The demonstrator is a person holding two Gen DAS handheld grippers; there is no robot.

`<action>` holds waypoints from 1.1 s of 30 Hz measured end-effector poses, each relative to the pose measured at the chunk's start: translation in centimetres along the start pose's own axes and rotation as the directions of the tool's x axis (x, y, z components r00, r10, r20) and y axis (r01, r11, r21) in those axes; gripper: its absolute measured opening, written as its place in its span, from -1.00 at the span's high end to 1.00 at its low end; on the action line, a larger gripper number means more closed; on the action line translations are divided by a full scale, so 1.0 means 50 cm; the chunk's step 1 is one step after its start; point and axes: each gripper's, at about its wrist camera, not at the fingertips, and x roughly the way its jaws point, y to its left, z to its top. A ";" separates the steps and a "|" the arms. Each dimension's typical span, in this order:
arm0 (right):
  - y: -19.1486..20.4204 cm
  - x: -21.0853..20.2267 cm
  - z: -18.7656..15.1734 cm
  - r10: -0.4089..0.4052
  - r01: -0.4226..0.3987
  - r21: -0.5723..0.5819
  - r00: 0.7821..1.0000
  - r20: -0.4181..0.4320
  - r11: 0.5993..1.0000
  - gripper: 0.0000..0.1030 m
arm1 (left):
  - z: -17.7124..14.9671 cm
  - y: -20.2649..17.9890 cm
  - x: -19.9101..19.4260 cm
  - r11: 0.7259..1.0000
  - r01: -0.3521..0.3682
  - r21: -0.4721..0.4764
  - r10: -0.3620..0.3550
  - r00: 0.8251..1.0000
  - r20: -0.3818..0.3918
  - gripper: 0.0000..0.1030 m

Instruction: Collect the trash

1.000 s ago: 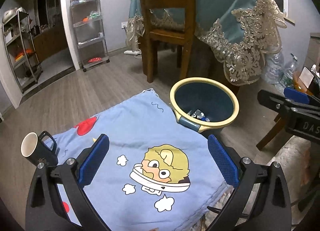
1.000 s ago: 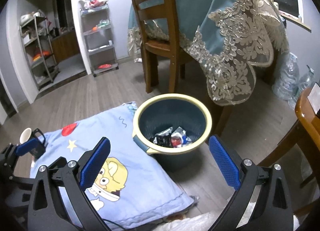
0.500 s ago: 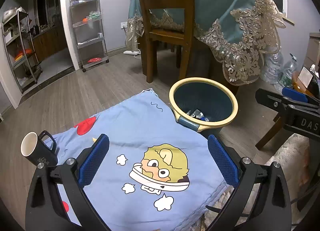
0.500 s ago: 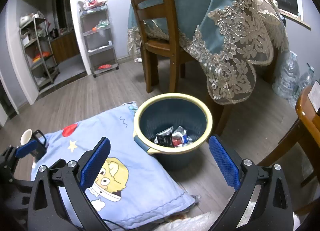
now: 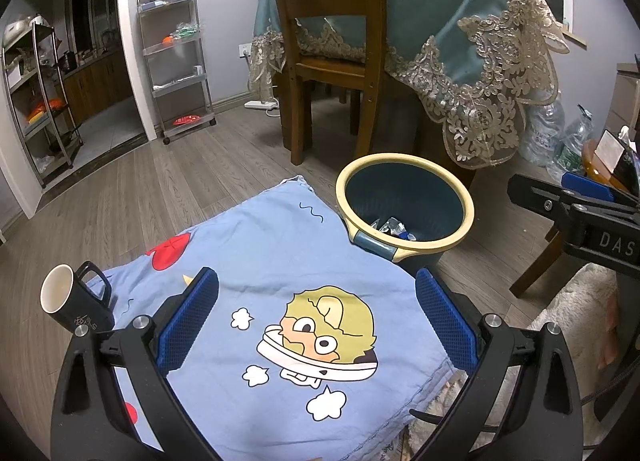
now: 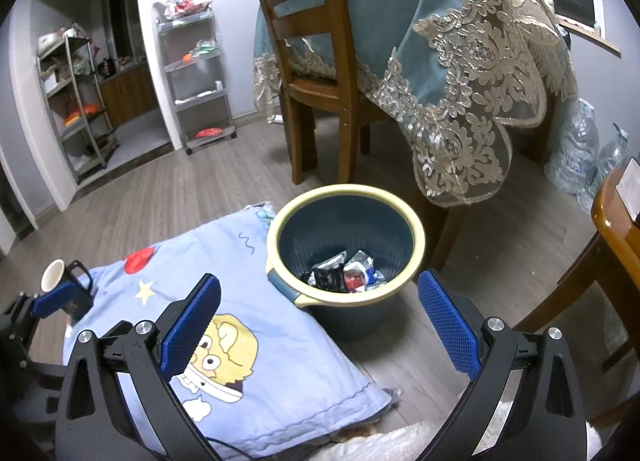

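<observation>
The right gripper (image 6: 318, 325) is hovering with its jaws spread wide and empty, above the near rim of a dark bin (image 6: 416, 229) with a cream rim. Crumpled wrappers (image 6: 346, 273) are lying at the bin's bottom. A blue cartoon blanket (image 6: 280, 353) is lying on the wooden floor (image 6: 180, 189), touching the bin. A black mug (image 6: 66, 289) is sitting at the blanket's far left, where the left gripper's blue pad (image 6: 54, 295) is showing.

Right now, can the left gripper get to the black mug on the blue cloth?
Probably yes. The left hand-held gripper is open and empty, and the black mug stands upright just off its left side on the blue cartoon cloth, with nothing between them.
</observation>
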 end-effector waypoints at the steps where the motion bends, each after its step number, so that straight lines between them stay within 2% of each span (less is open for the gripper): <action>1: 0.000 0.000 0.000 0.000 0.000 0.001 1.000 0.001 1.000 -0.90 | 0.001 0.000 0.000 1.000 0.000 0.001 0.000 1.000 0.000 -0.88; 33: 0.000 0.000 0.001 0.000 0.000 0.003 1.000 -0.001 1.000 -0.90 | 0.001 -0.002 0.001 1.000 0.006 -0.003 -0.006 1.000 -0.010 -0.88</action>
